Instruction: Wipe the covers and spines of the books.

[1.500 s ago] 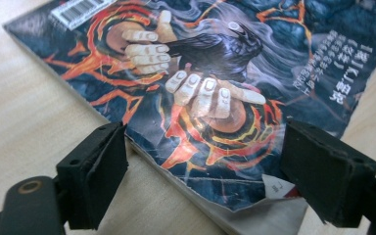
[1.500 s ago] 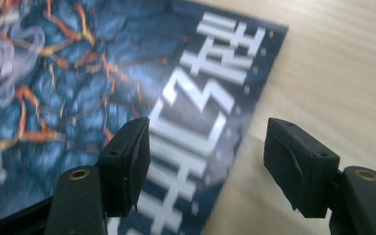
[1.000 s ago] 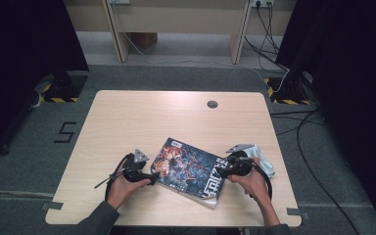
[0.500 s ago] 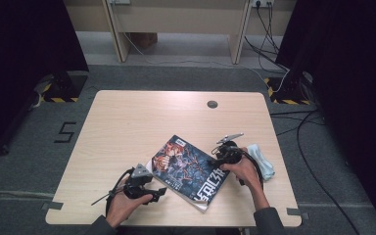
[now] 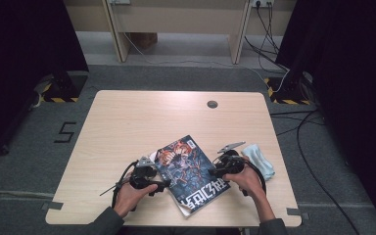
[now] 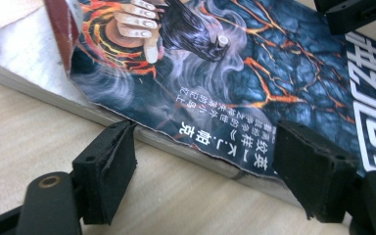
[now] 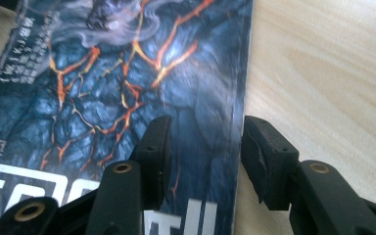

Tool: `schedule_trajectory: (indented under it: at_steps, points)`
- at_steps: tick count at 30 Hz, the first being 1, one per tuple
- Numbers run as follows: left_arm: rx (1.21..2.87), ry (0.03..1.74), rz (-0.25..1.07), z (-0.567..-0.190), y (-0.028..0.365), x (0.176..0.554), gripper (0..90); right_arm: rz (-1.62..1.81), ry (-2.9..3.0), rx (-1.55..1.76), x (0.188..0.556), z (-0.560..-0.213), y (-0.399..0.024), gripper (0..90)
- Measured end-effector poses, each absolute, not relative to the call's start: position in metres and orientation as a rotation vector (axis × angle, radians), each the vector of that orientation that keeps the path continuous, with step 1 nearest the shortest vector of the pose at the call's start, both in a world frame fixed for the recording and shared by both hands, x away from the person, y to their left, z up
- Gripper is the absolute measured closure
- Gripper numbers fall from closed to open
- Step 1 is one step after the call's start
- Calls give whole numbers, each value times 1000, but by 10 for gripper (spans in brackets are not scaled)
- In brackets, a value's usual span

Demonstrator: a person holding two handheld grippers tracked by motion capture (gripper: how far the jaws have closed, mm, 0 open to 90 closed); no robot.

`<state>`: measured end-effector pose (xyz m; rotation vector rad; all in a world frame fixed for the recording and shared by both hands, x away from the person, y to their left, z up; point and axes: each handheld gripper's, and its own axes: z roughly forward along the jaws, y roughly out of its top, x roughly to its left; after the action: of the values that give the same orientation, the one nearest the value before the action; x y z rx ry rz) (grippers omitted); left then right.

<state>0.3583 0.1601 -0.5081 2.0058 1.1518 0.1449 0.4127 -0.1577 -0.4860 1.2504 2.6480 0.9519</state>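
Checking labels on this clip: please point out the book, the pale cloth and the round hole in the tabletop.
book (image 5: pixel 190 172), high view, middle of its dark illustrated cover.
pale cloth (image 5: pixel 260 160), high view, centre of the folded cloth right of the book.
round hole (image 5: pixel 212 104), high view, its dark centre near the table's far edge.

book (image 5: pixel 190 171): paper; glossy printed cover that catches the light in the left gripper view; its lower cover edge is ragged and torn; the page block at the upper left looks matt and pale
table (image 5: pixel 142 122): light wood-grain top, smooth, matt with a faint sheen
cloth (image 5: pixel 260 159): soft pale blue-grey fabric, matt, crumpled, right of the book
left gripper (image 6: pixel 203 171): black, matt; pads (image 6: pixel 112 166) look like rough foam or rubber with chipped edges; brass-coloured metal rivets
right gripper (image 7: pixel 203 152): same matt black pads, smooth black plastic arms, brass rivets
floor (image 5: pixel 39 161): grey carpet, rough, matt
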Motion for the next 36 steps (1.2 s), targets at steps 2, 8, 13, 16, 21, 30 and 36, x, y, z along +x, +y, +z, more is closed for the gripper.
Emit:
schedule_trajectory:
  at_steps: [2, 8, 13, 16, 21, 30, 36]
  points:
    - [2019, 1131, 143, -507, 158, 353, 233, 946, 2622, 1264, 415, -487, -156, 554]
    - [2035, 1105, 138, -508, 155, 343, 229, 961, 2599, 1288, 420, -493, -152, 544]
    - [2036, 1109, 126, -509, 152, 343, 230, 987, 2587, 1304, 421, -495, -148, 527]
    - [2036, 1114, 134, -509, 148, 343, 213, 994, 2575, 1314, 422, -495, -145, 520]
    - [2061, 1075, 206, -512, 146, 338, 222, 1033, 2538, 1379, 423, -497, -143, 493]
    - [2061, 1050, 285, -515, 144, 335, 230, 1113, 2524, 1535, 422, -496, -148, 499]
    - [2055, 1052, 313, -516, 143, 333, 229, 1229, 2462, 1589, 423, -492, -152, 568]
